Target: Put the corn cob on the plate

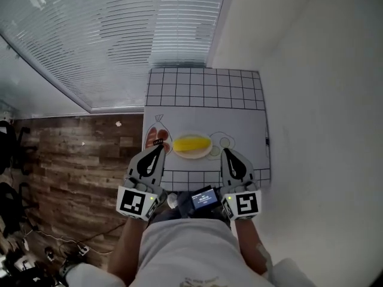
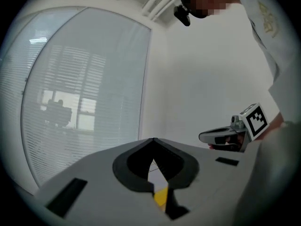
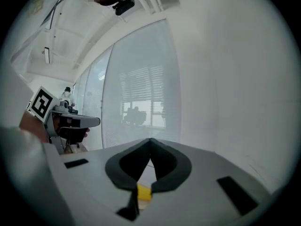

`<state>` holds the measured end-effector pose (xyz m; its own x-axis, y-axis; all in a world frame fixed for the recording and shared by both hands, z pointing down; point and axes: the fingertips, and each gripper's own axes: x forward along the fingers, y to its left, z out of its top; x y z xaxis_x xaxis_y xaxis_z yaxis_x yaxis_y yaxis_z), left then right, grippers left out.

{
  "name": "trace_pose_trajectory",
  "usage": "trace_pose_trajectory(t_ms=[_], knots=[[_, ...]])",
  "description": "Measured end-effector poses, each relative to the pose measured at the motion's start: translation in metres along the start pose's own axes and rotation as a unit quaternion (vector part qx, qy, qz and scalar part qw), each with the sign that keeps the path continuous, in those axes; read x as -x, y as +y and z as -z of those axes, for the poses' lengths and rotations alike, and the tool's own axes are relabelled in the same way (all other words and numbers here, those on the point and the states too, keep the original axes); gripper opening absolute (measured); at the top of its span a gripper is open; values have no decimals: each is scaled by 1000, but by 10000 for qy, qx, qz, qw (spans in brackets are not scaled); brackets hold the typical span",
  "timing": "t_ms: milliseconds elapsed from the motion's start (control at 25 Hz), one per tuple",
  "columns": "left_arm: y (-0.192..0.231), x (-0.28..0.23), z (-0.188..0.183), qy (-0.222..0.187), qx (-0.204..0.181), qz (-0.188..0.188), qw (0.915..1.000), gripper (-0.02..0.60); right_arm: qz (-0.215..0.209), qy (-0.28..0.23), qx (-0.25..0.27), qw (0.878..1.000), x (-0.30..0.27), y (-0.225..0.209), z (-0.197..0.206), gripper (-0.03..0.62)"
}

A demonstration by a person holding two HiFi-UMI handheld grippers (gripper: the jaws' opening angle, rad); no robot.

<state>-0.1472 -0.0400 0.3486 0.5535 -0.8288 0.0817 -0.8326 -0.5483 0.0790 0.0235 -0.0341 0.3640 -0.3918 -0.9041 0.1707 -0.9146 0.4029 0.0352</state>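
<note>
Corn (image 1: 191, 143) lies on plate (image 1: 192, 156), task looks done: left gripper (image 1: 157, 148) and right gripper (image 1: 230, 155) both clenched on nothing, flanking the plate; risk, as I judge it: either dipping inward clips the rim, rolling the corn off.

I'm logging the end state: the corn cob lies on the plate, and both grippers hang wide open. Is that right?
Not quite: the corn cob lies on the plate, but the left gripper and right gripper are both shut and empty, as each gripper view shows.
</note>
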Motion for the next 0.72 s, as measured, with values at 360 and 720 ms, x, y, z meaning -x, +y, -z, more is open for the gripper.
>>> trace_pose_trajectory(t_ms=[360,720], knots=[[9,24,-3,-70,-317,-628,9975,8,184,-82,124,9997,20,-2,-6,6],[3,33,-12,-242,-287,-520,9979,8,256,-87,266,9993,28,0,-7,6]])
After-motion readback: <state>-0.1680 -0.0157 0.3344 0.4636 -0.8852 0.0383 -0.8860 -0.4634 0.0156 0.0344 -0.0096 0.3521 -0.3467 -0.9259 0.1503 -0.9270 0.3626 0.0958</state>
